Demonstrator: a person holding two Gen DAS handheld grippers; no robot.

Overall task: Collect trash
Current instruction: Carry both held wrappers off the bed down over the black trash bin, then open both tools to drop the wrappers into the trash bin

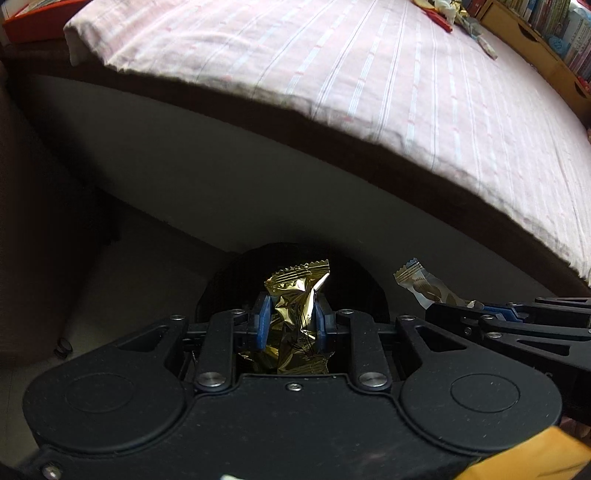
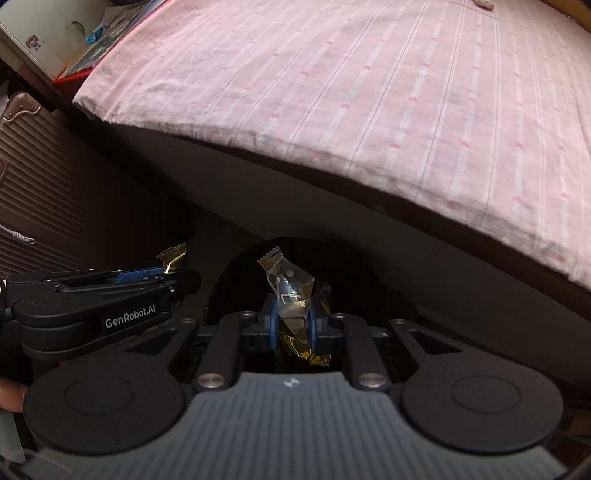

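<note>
Left claw (image 1: pixel 290 321): blue pads clamped on a crumpled gold wrapper (image 1: pixel 295 314); the wrapper's serrated end sticks out past the fingertips, its other end trails back toward the claw body.
Right claw (image 2: pixel 291 319): blue pads clamped on a pale wrapper (image 2: pixel 286 280) with a gold zigzag end and brown spots; that end stands up beyond the fingertips. More gold foil shows behind and below this wrapper; whether it is held or lies in the bin cannot be told.
Claws, relation: side by side, close together; each shows at the edge of the other's view, with its wrapper tip visible.
Bin (image 1: pixel 351 280): dark round container directly beyond both claws, on the floor by the bed base; both wrappers hang over its opening. Its inside is too dark to tell the contents.
Writing: "GenRobot.AI" in white on the side of the left claw, read from the right wrist view.
Person: fingertips at the lower left edge of the right wrist view.
Floor (image 1: pixel 122 280): pale, in shadow.
Suitcase (image 2: pixel 40 177): pink, ribbed, standing left of the bed.
Bed (image 1: pixel 369 74): pink striped sheet over a dark edge and light base.
Trash on bed (image 1: pixel 454 16): several wrappers at the far end, one red, one gold.
Shelf (image 1: pixel 543 40): wooden, books along it, titles unreadable.
</note>
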